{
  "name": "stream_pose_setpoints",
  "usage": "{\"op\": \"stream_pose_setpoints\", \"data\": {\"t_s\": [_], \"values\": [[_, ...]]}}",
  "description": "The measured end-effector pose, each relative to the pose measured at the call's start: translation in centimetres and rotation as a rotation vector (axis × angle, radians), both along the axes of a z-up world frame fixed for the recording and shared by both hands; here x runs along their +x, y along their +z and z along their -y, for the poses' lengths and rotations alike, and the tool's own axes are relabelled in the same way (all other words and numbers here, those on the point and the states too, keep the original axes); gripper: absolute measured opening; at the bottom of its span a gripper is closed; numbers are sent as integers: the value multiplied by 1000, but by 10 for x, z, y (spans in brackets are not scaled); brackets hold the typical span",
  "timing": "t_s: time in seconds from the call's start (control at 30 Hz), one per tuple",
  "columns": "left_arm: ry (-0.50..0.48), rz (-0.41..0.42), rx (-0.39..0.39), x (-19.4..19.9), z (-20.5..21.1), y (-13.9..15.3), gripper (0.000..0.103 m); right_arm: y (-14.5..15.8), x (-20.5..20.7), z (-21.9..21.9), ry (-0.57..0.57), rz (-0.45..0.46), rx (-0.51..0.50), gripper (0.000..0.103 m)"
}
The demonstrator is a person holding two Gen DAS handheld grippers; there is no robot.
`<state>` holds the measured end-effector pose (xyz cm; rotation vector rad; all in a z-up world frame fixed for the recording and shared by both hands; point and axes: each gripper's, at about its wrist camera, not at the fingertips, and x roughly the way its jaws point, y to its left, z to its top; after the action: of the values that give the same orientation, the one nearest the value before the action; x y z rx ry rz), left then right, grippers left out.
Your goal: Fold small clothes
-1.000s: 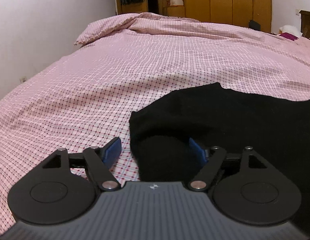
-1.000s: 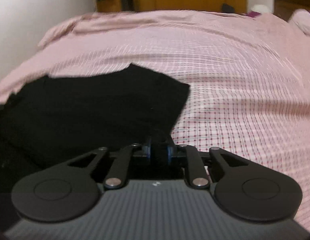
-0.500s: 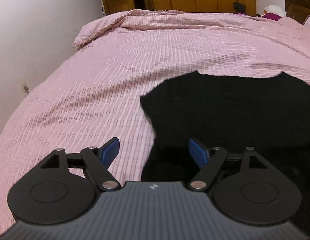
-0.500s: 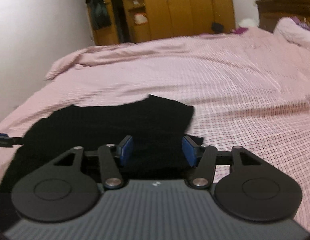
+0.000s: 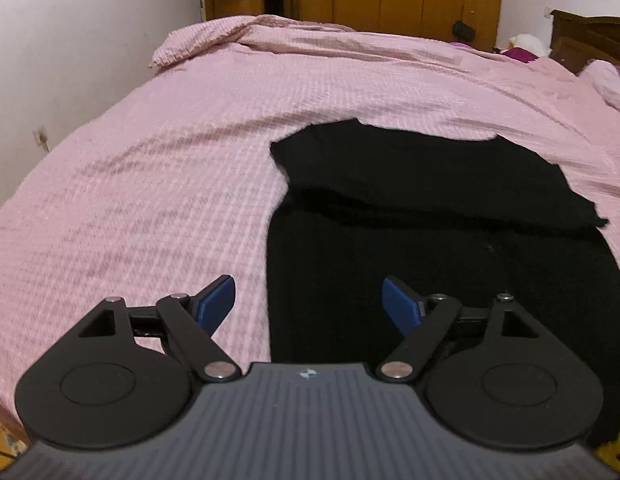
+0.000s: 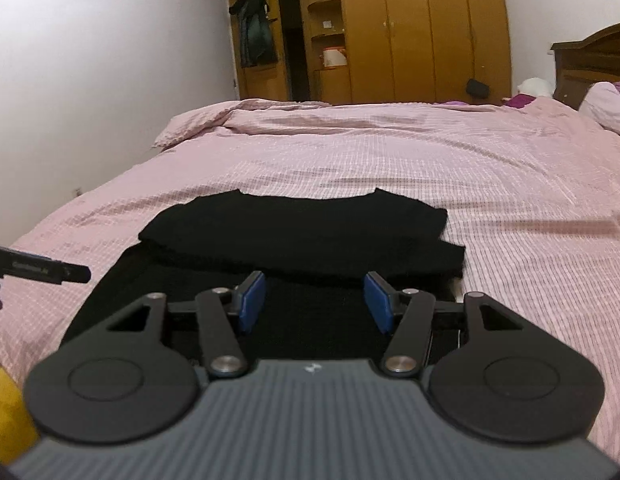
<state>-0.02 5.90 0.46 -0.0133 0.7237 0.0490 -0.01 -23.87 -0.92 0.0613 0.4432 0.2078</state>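
Note:
A black garment lies on the pink checked bed cover, its far part folded back over the near part. My left gripper hovers above the garment's near left edge, jaws wide and still opening, with nothing between them. In the right wrist view the same garment shows its doubled fold. My right gripper hangs open above the near single layer, with its blue pads clear of the cloth. A finger of the left gripper pokes in from the left edge.
The bed cover stretches far beyond the garment on the right and at the back. A white wall runs along the left side. A wooden wardrobe stands behind the bed, and a headboard and a pillow at the right.
My right gripper has let go of the black fabric and opened. Both grippers have drawn back and risen from the garment, which now lies folded further ahead.

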Motion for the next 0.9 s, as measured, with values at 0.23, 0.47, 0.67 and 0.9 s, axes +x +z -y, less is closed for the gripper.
{"op": "stream_pose_setpoints", "data": {"t_s": [0.23, 0.47, 0.67, 0.9], "values": [[9, -38, 3, -43, 1, -20, 85, -26, -34, -4, -71, -70, 6, 57], [-28, -99, -56, -63, 4, -42, 85, -46, -51, 1, -124, -163, -3, 57], [-41, -143, -54, -63, 13, -59, 85, -63, -51, 12, -219, -222, -22, 57], [-36, -146, -48, -60, 11, -70, 85, -82, -45, 23, -241, -298, 21, 57]]}}
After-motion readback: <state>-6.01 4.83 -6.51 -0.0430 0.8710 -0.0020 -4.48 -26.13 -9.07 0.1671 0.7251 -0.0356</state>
